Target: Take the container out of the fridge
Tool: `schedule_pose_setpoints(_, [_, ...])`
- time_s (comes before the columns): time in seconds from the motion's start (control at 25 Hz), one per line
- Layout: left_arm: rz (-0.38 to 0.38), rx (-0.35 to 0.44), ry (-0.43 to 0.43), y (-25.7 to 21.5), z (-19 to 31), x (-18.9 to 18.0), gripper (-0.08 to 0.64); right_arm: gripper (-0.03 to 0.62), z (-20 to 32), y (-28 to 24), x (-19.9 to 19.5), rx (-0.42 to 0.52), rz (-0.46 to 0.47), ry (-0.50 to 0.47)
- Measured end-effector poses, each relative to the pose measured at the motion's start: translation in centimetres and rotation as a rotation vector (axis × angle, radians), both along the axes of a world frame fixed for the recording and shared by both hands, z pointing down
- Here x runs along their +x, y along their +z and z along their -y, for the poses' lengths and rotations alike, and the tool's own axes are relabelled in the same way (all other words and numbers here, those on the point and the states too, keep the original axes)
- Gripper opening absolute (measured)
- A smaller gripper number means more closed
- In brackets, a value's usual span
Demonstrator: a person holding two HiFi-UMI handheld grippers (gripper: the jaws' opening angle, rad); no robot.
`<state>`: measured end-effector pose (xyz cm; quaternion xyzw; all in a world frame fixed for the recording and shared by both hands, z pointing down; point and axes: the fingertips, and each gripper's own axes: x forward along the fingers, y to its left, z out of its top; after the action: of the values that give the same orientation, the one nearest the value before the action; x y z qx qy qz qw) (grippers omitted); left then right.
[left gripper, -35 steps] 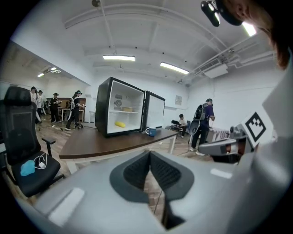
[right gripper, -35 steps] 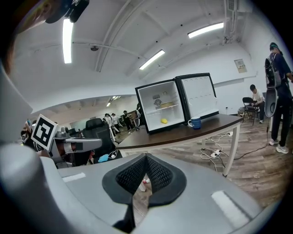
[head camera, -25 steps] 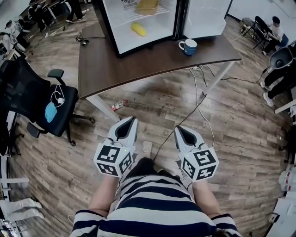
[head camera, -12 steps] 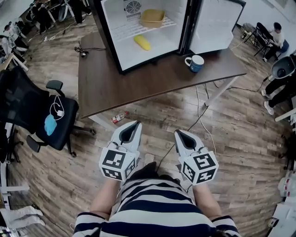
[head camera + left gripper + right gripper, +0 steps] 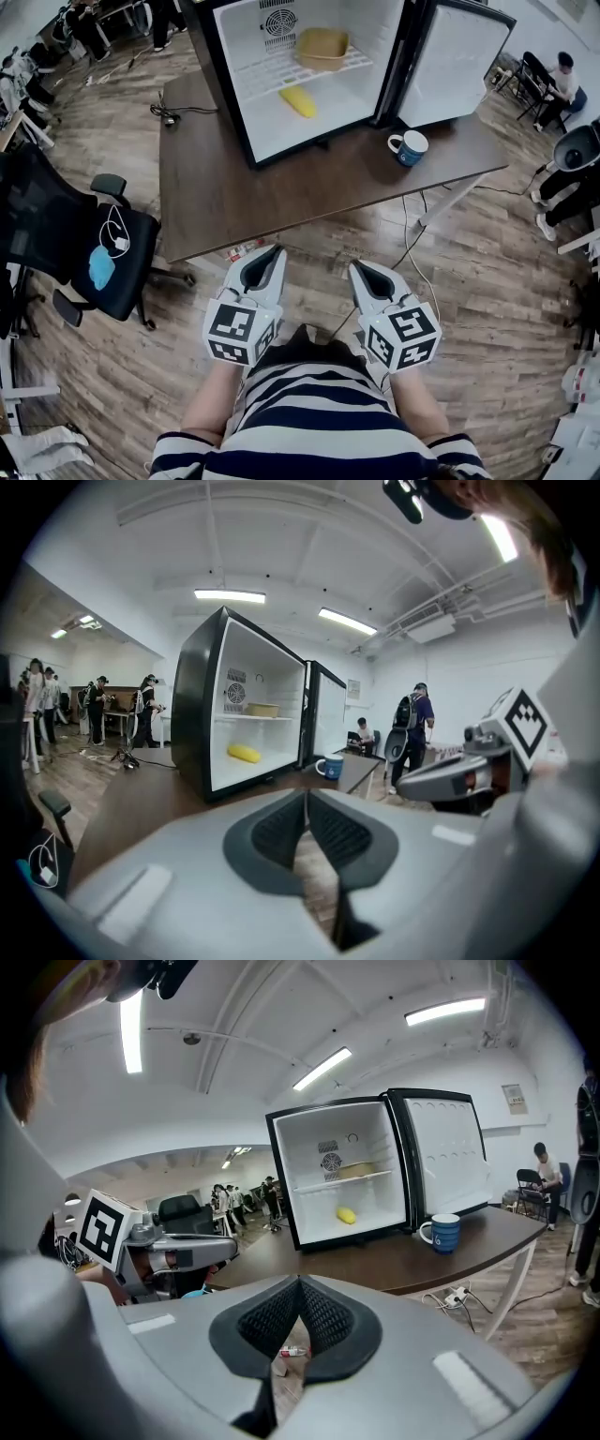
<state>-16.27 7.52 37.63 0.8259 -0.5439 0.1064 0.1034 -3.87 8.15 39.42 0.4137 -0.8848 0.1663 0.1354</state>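
Left claw: I am holding my left claw (image 5: 266, 253) with its jaws pressed together on nothing, low in front of my striped shirt (image 5: 309, 417) and above the wooden floor (image 5: 487, 272).
Right claw: I am holding my right claw (image 5: 358, 269) the same way, jaws meeting and empty, just beside the left one.
Container: the shallow tan plastic container (image 5: 322, 47) is sitting on the white wire shelf (image 5: 270, 75) inside the fridge, well apart from both claws.
Fridge: the small black fridge (image 5: 281, 127) with a white interior is standing on the table, its door (image 5: 452, 67) swinging wide to my right.
Fridge floor: a yellow oblong object (image 5: 299, 100) is lying below the shelf.
Table: the dark brown wooden table (image 5: 225, 202) is also carrying a blue mug (image 5: 410, 148) near its right end.
Chair: a black office chair (image 5: 66, 234) is standing left of the table.
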Motion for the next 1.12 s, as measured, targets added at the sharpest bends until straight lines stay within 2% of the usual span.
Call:
schedule_pose_setpoints(0.48, [0.008,-0.016,0.057,0.6,4.3,-0.9,0.000,-0.003,4.0,0.3,-2.1,-0.011,-0.006,0.007])
schedule_pose_setpoints(0.76, [0.023,-0.016,0.064,0.6,6.8,0.5,0.000,-0.003,7.0,0.3,-1.7,-0.015,0.000,-0.017])
schedule_pose_setpoints(1.12, [0.059,-0.006,0.031,0.2,13.3,3.4,0.000,-0.003,13.9,0.1,-0.2,-0.016,0.015,-0.101])
